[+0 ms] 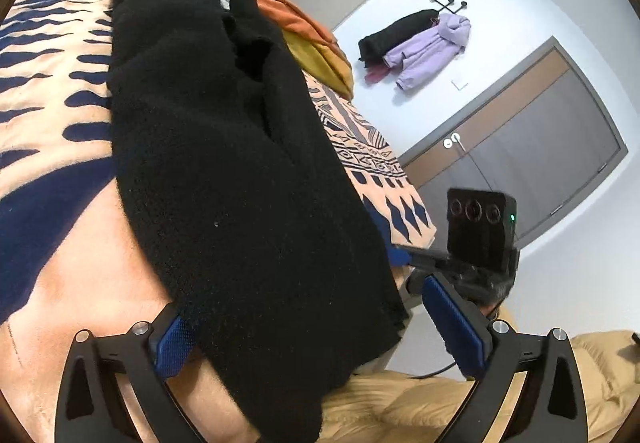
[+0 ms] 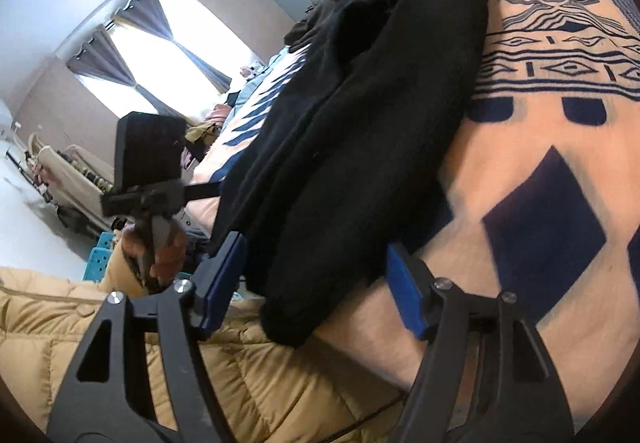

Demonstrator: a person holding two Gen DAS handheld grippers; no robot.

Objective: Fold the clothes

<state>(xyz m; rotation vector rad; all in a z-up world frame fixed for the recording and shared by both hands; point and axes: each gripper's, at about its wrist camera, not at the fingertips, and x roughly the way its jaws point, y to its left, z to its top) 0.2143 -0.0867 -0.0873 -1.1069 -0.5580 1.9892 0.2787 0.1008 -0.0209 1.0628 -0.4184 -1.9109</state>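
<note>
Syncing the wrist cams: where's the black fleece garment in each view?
Left wrist: black fleece garment fills the centre, from top left to the bottom edge.
Right wrist: it runs diagonally from the top centre to the lower middle.
Shared landmark: the patterned blanket beneath it.

Black garment's [image 1: 240, 171] near hem behind the frame's bottom edge, blanket [image 2: 560, 171] motion-blurred, bedside clutter [image 2: 80, 171] indistinct
</note>
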